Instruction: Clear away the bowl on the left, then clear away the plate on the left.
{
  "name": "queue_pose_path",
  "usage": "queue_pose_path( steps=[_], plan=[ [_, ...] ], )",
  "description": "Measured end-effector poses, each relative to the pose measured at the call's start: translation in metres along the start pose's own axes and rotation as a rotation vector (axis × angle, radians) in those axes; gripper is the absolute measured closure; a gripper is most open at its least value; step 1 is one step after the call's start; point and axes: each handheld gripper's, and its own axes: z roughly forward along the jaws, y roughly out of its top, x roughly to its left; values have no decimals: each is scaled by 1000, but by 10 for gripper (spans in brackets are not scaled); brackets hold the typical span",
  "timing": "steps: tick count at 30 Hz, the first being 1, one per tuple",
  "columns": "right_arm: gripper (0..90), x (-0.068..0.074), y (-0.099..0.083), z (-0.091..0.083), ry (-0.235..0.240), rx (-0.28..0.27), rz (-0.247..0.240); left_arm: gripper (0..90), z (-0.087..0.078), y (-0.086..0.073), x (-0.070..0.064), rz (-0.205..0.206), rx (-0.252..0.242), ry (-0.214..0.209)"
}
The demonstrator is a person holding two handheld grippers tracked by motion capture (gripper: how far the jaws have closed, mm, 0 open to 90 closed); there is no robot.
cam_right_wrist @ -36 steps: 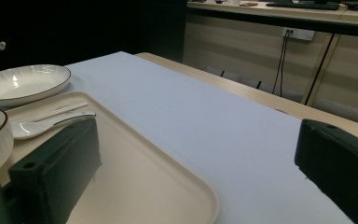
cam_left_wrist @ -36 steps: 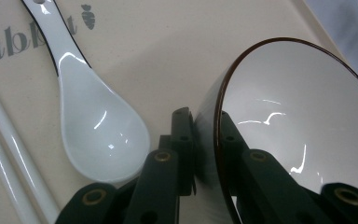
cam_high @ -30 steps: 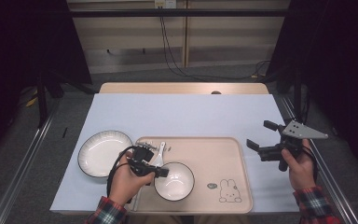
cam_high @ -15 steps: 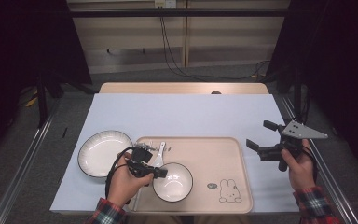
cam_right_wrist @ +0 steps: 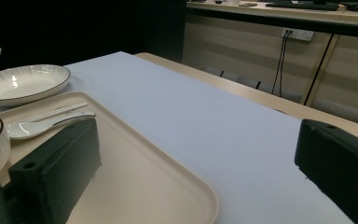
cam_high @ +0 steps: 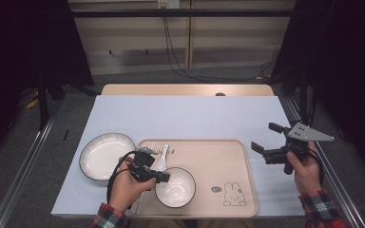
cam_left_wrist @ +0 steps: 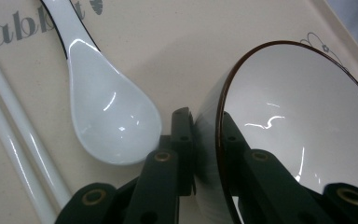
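— Firstly, the left tongs: position and state?

— Low over the beige tray, near its front left. They are clamped on the rim of the small white bowl; in the left gripper view one jaw sits inside the dark-edged rim and the other against the outer wall, and the bowl appears tilted there.

— Adjacent items?

— A white ceramic spoon lies on the tray just beside the tongs, with white chopsticks alongside it. A larger white plate rests on the pale blue surface, just left of the tray.

— And the right tongs?

— Held above the surface off the tray's right edge, well apart from the bowl, jaws spread wide with nothing between them.

— Any legible markings?

— Part of a printed word, "abb" and a following letter, shows on the tray in the left gripper view. A rabbit drawing is printed near the front right corner.
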Motion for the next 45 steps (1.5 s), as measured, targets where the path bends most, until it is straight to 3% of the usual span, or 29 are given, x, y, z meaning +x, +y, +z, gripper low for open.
queue_pose_path(
  steps=[14, 17, 22, 26, 28, 31, 35, 37, 39, 41, 45],
  plan=[
    [0, 0, 0, 1, 15, 8, -8, 793, -1, 0, 3, -1, -22, -22],
    [0, 1, 0, 2, -1, 7, -6, 764, -4, 1, 2, -2, -54, -26],
    [0, 1, 0, 2, 13, 10, -9, 695, -5, 3, 4, 9, -49, -16],
    [0, 1, 0, 1, -1, 7, -5, 641, -10, 6, 5, 1, -79, -31],
    [0, 1, 0, 2, 2, 6, -7, 575, -13, 8, 5, 15, -99, -34],
    [0, 2, 0, 2, 0, 3, -6, 458, -22, 14, 4, 37, -132, -4],
    [0, 2, 0, 3, -6, 6, -4, 319, -31, 18, 5, 7, -166, 23],
    [0, 2, 0, 3, 13, 6, -7, 250, -34, 18, 8, -14, -173, 27],
    [0, 2, 0, 3, 9, 5, -9, 241, -37, 18, 10, -20, -205, 31],
    [0, 1, 0, 2, 13, 8, -11, 185, -39, 18, 13, -13, -211, 65],
    [0, 2, 0, 2, 12, 8, -7, 163, -45, 17, 19, -14, -220, 93]
  ],
)
